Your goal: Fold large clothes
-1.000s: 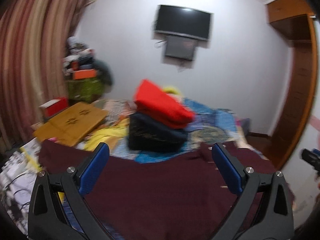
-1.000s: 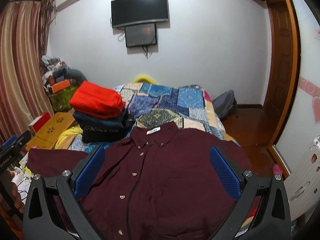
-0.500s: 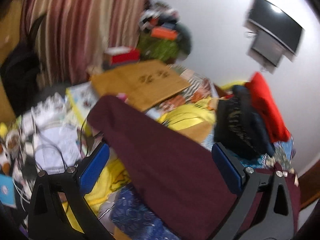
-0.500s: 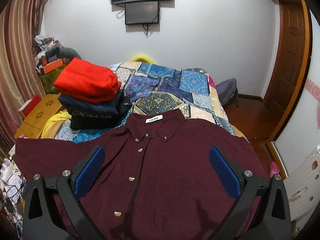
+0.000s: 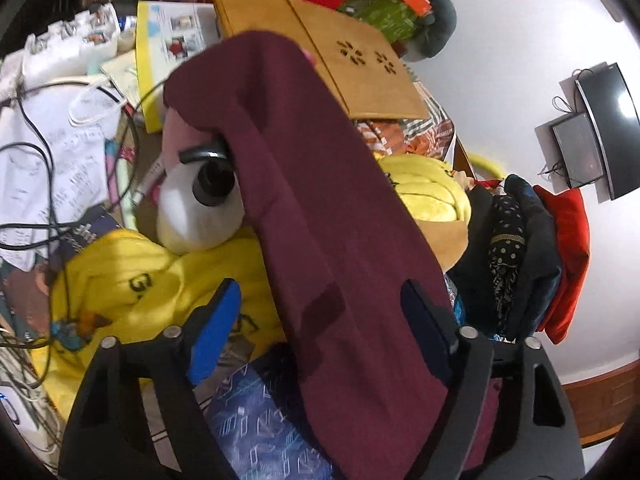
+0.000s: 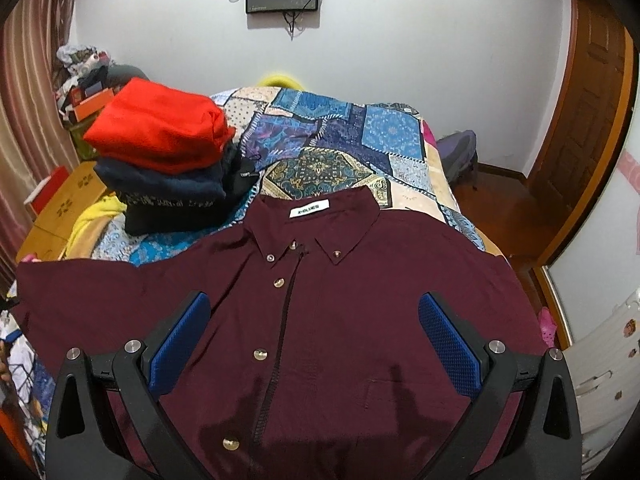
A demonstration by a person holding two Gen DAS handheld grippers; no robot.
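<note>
Both wrist views overlook shirt (image 6: 360,300), bed (image 6: 340,140)

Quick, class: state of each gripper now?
Left gripper: open, its fingers either side of the maroon shirt's sleeve.
Right gripper: open, holding nothing, above the shirt.

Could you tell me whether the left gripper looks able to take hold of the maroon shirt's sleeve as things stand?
Probably yes. The left gripper is open with the sleeve of the maroon shirt running straight between its fingers, nothing lying over the cloth there. The white bottle and yellow garment sit beside it, clear of the gap.

Black tool (image 6: 312,332) frames, blue pads (image 6: 448,334), silver screws (image 6: 496,347)
</note>
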